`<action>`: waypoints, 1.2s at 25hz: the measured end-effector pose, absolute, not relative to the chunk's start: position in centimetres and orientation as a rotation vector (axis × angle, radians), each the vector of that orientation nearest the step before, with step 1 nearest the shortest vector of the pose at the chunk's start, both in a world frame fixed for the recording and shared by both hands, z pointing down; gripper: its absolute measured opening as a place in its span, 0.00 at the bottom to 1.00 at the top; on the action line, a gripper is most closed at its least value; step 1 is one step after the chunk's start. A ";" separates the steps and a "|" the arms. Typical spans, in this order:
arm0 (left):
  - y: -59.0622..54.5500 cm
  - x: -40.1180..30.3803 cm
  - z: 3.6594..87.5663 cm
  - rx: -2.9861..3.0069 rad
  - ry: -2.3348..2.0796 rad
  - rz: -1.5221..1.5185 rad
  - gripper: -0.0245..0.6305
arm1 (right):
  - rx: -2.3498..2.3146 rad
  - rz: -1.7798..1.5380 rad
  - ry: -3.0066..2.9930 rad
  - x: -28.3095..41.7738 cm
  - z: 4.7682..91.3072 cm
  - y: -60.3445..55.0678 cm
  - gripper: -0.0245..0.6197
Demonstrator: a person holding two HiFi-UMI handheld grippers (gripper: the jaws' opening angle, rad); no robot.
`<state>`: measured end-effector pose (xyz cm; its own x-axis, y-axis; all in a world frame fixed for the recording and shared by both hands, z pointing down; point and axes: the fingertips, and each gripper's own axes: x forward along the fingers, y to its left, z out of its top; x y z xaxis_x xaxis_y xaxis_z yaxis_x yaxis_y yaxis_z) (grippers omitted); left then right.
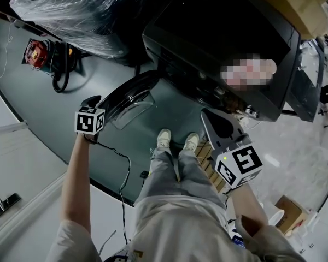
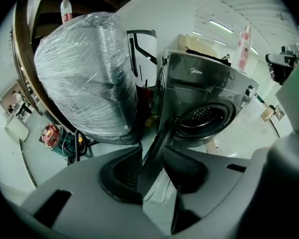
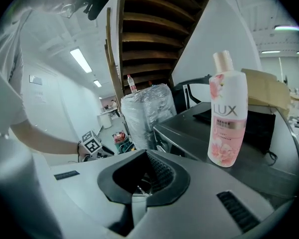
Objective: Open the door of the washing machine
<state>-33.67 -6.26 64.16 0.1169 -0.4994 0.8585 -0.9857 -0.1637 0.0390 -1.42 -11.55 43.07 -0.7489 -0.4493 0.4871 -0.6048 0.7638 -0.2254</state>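
L gripper [image 2: 152, 149]: jaws spread, w/ the thin dark edge of the door [image 1: 124, 89] running up btwn them. The edge sits against the L pad w/ a pale gap on the R side, so no pinch. R gripper [image 3: 141, 153]: jaws pressed together at the tips, ribbed black pads cupping a hollow, nothing in them. It hovers at 3 o'clock of the shoes [image 1: 177, 141].

In head view the door stands swung wide, at 11 o'clock of the shoes: round, black rim, clear bulged window. Washing machine [image 2: 209, 78] at 1 o'clock, dark grey w/ a glossy front. Drum [image 2: 205, 114]: only L gripper view looks in and shows a perforated metal wall; contents can't be told. Head view gives just the flat top.

On the machine stands a pink-white LUX bottle [image 3: 228, 118], upright, label readable in R gripper view only. Cardboard box [image 3: 269, 91] sits behind it at 2 o'clock. R gripper view also catches the L marker cube [image 3: 91, 144] at 9 o'clock.

Farther, at 10 o'clock of the machine: bulky thing in crinkled clear wrap [image 2: 84, 78], w/ a red-capped bottle [image 2: 66, 8] on it. Red device [image 1: 35, 53] w/ black cable lies on the grey-green floor [image 1: 44, 108].
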 end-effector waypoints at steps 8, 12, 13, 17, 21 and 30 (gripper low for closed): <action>-8.0 -30.0 56.0 1.867 -1.578 0.788 0.15 | 0.904 0.381 -2.570 0.2 38.2 -12.2 0.08; -9.0 -28.0 50.9 1.968 -1.604 0.735 0.13 | 0.933 0.137 -2.557 0.7 34.5 -11.6 0.08; -9.4 -27.4 49.5 1.998 -1.609 0.710 0.13 | 0.943 0.122 -2.567 0.8 33.6 -11.6 0.08; -10.0 -24.7 43.9 2.119 -1.622 0.639 0.12 | 0.991 0.098 -2.610 1.5 30.3 -11.0 0.08; -9.5 -21.7 39.2 2.235 -1.618 0.627 0.11 | 1.022 0.101 -2.668 2.2 26.5 -9.6 0.08; -7.9 -17.6 26.8 2.485 -1.772 0.517 0.09 | 1.152 -0.105 -2.766 4.8 17.1 -6.8 0.08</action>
